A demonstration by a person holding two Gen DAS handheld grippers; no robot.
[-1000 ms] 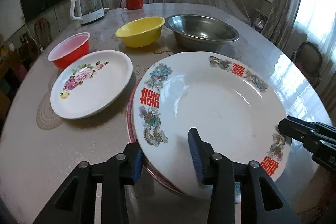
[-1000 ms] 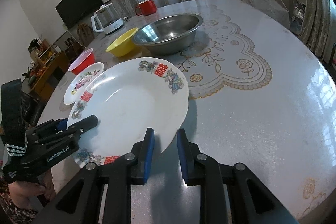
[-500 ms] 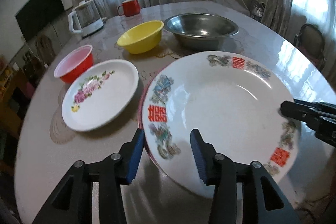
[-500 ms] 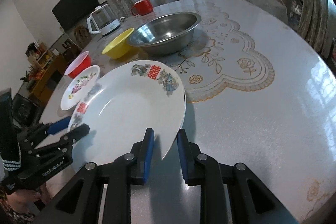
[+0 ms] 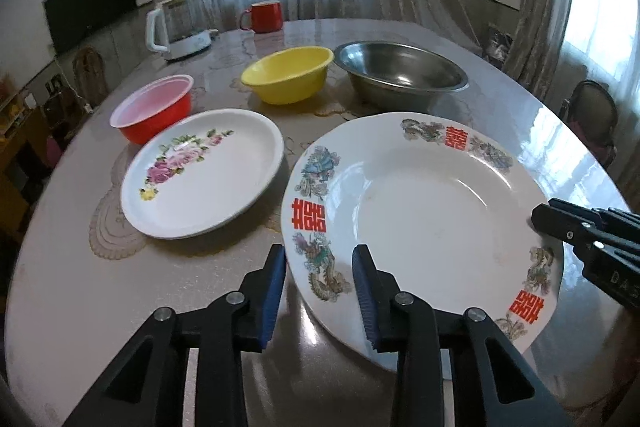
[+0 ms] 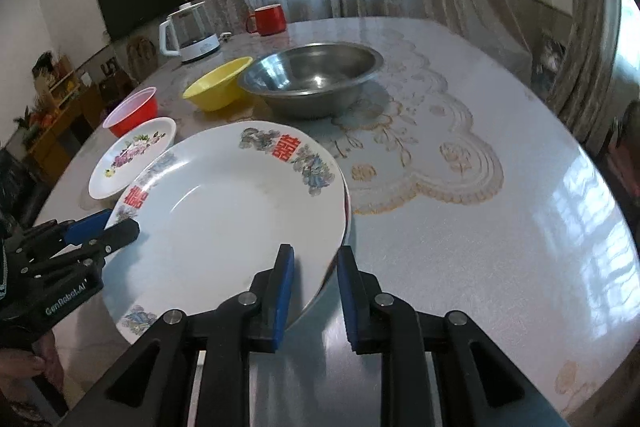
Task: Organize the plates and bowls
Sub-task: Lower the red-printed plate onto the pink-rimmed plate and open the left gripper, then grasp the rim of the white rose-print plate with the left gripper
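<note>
A large white plate [image 5: 420, 219] [image 6: 224, 219] with dragon prints and red characters lies low over the table, and a red-rimmed plate edge [image 6: 347, 203] shows under its right side. My left gripper [image 5: 320, 291] [image 6: 108, 227] has the plate's near-left rim between its jaws, which are closing; table shows between the left pad [image 5: 274, 291] and the rim. On the opposite rim my right gripper [image 6: 314, 287] [image 5: 560, 223] is shut. A flowered plate [image 5: 200, 175], a red bowl [image 5: 154, 107], a yellow bowl [image 5: 288, 75] and a steel bowl [image 5: 400, 75] sit further back.
A white kettle [image 5: 176, 27] and a red mug [image 5: 262, 17] stand at the far side of the round table [image 6: 500, 267]. A lace mat [image 6: 440, 155] lies right of the plates. A chair [image 5: 592, 115] stands off the right edge. A hand [image 6: 24, 363] holds the left gripper.
The left gripper's jaws have narrowed around the large plate's rim. The red rim under the plate's left edge no longer shows in the left wrist view. The right gripper keeps its grip.
</note>
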